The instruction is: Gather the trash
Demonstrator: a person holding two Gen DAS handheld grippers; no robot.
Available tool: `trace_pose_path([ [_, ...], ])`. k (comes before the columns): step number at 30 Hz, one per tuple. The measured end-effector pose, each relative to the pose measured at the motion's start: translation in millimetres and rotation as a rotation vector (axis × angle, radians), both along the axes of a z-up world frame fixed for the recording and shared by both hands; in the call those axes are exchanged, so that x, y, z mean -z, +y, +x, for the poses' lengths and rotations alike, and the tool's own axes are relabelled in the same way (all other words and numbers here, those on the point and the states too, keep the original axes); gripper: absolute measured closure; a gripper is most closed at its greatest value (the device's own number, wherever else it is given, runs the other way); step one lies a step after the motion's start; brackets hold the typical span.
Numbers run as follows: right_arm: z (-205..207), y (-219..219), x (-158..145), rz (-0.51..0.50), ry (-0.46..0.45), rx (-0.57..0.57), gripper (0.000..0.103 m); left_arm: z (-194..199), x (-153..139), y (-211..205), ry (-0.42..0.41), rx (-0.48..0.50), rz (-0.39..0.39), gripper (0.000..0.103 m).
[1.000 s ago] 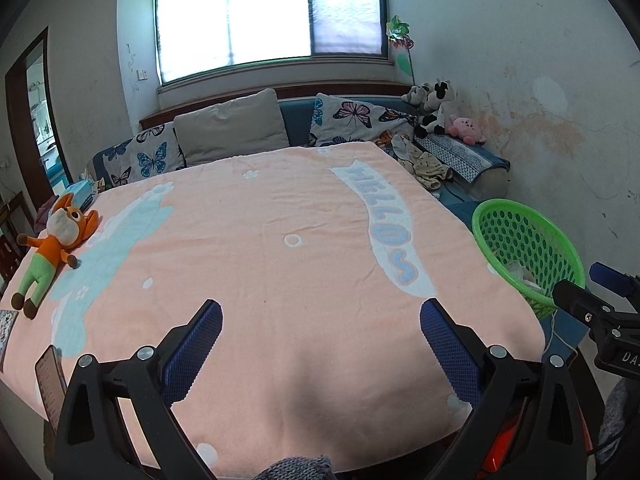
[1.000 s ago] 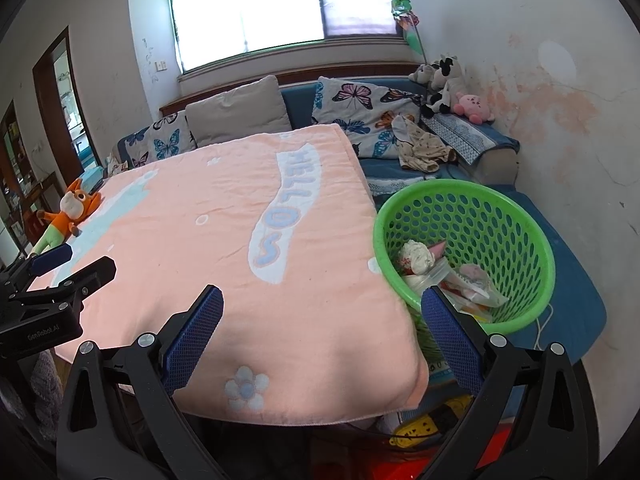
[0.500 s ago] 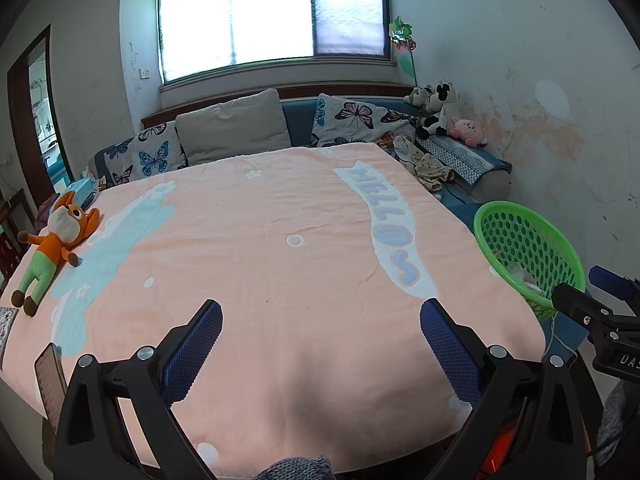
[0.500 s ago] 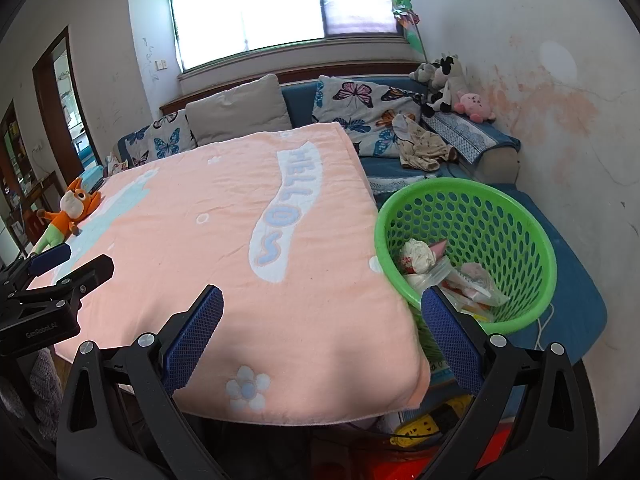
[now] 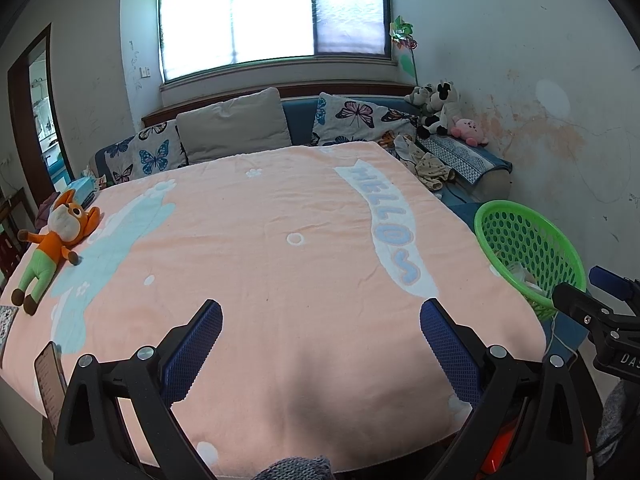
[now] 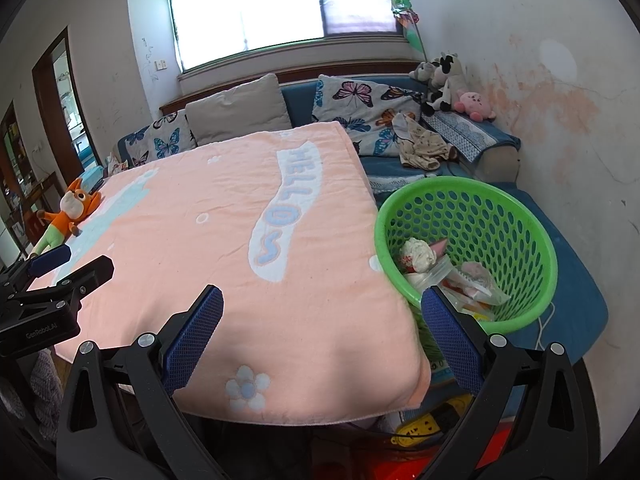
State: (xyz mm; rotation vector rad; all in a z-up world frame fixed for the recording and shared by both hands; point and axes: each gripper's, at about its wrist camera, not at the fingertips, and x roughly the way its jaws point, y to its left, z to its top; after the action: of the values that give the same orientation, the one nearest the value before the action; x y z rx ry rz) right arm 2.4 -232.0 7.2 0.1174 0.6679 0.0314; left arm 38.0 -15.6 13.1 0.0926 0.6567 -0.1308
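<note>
A green plastic basket (image 6: 516,208) stands off the table's right edge and holds crumpled paper and plastic wrappers (image 6: 440,268). It also shows in the left wrist view (image 5: 560,248). My left gripper (image 5: 320,336) is open and empty above the near edge of the table with the pink "HELLO" cloth (image 5: 280,248). My right gripper (image 6: 320,336) is open and empty over the table's near right corner, beside the basket. No trash shows on the cloth.
An orange plush toy (image 5: 56,240) lies at the table's left edge and a phone (image 5: 50,376) at the near left corner. A sofa with cushions (image 5: 236,124) and plush toys (image 5: 440,108) runs behind. A yellow power strip (image 6: 432,424) lies under the table.
Both grippers have drifted slightly; the views are almost unchanged. Both stay open and empty.
</note>
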Motion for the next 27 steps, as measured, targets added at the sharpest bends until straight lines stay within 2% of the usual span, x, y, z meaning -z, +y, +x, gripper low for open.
trace_pose_path([
  [27, 0.6, 4.0, 3.9, 0.003, -0.001, -0.005, 0.004, -0.4, 0.3, -1.1, 0.003, -0.002, 0.0, 0.007],
])
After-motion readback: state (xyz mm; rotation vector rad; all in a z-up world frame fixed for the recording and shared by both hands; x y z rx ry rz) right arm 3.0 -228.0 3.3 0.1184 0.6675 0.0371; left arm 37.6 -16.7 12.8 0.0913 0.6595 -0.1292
